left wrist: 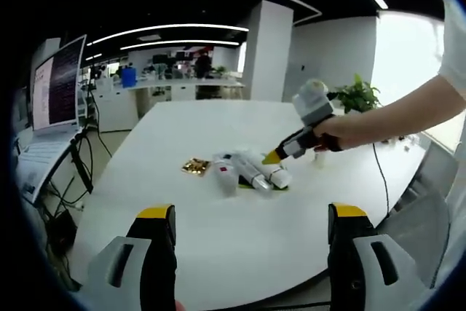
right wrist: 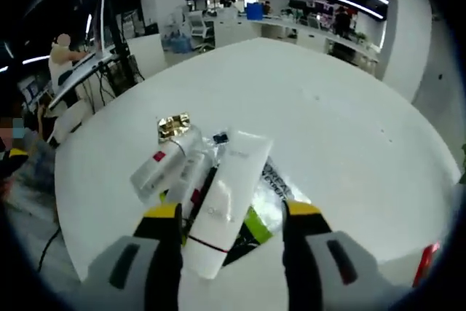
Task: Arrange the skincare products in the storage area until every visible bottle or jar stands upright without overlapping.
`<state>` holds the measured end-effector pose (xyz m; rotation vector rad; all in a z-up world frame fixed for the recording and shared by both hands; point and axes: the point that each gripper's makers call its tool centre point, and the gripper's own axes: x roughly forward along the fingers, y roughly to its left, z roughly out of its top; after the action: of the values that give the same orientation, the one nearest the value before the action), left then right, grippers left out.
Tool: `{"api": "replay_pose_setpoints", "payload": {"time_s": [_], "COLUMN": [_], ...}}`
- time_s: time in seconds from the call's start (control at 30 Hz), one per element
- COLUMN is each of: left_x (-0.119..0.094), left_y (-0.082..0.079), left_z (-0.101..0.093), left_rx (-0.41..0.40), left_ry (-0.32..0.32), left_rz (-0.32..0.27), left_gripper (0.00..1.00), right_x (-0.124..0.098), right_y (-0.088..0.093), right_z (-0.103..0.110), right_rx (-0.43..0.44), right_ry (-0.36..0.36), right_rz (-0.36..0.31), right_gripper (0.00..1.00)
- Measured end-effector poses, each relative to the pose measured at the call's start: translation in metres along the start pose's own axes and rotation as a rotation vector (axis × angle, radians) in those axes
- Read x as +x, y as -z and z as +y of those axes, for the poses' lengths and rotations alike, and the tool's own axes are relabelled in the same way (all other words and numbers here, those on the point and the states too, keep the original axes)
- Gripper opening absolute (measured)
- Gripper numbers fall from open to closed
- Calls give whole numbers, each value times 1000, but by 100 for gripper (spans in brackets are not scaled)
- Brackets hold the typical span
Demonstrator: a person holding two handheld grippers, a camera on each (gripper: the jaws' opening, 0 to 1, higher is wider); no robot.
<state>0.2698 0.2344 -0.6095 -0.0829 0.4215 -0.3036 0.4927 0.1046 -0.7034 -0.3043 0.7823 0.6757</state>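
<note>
Several skincare products (left wrist: 244,169) lie flat in an overlapping pile mid-table. In the right gripper view a long white tube (right wrist: 231,180) lies over a green-and-black pack (right wrist: 256,229). Left of it lie a white bottle with a red label (right wrist: 155,167) and a second bottle (right wrist: 191,169). A gold packet (right wrist: 173,127) sits just beyond them. My right gripper (right wrist: 231,210) hovers open over the tube, one jaw on each side, not touching it; it also shows as the right gripper (left wrist: 291,147) close above the pile. My left gripper (left wrist: 252,215) is open and holds nothing, well short of the pile.
The round white table (left wrist: 218,253) has bare room all around the pile. A monitor (left wrist: 58,81) and cables stand off its left edge, and a potted plant (left wrist: 357,96) at the far right. A person (right wrist: 62,52) sits at a desk beyond the table.
</note>
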Motion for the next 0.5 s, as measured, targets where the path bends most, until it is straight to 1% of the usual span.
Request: {"api": "replay_pose_setpoints", "payload": {"time_s": [0.1,0.2,0.3,0.5], "left_x": [0,-1,-1,-1], "left_y": [-1,-1,-1,-2], "left_z": [1,2,3,4], "left_rx": [-6,-12,-15,-20], "left_ry": [-5,-9,-14,-16], "left_rz": [-2,-4,-3,-1], "left_gripper": [84,84,84,84], "right_x": [8,17,24,34], "right_y": [-2,-2,-2,1], "right_z": [-1,-3,1,7], "right_rx": [8,34,56,59], "right_ry": [2,-1,1,17], "right_rz": [13,28,39,54], "right_gripper": [53,50,49,44]}}
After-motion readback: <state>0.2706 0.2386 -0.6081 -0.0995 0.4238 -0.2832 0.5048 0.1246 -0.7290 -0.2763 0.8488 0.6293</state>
